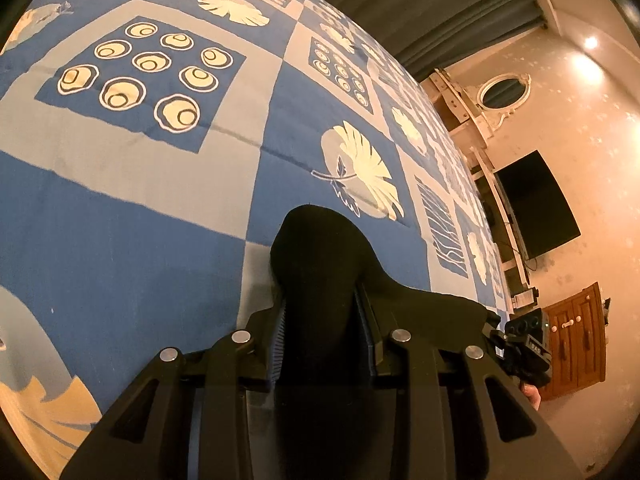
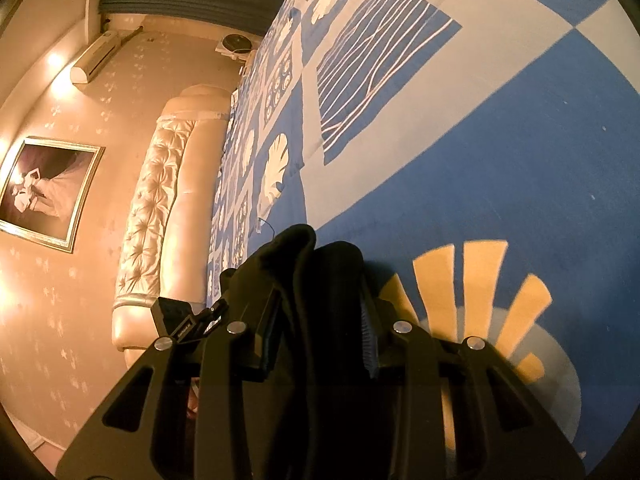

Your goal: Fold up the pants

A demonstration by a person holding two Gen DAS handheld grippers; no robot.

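The black pants (image 1: 320, 264) bulge out between the fingers of my left gripper (image 1: 324, 320), which is shut on them above the patterned bed cover (image 1: 132, 208). The cloth stretches right toward the other gripper (image 1: 524, 344), seen at the right edge. In the right wrist view my right gripper (image 2: 320, 320) is shut on a bunched fold of the black pants (image 2: 304, 264), held above the bed cover (image 2: 480, 168). The left gripper (image 2: 180, 320) shows at the left. The rest of the pants is hidden below the grippers.
The bed cover is blue and grey with cream leaf and ring prints. A padded cream headboard (image 2: 160, 208) stands at one end. A dark TV (image 1: 536, 204), a wooden cabinet (image 1: 576, 340) and a framed picture (image 2: 44, 188) line the walls.
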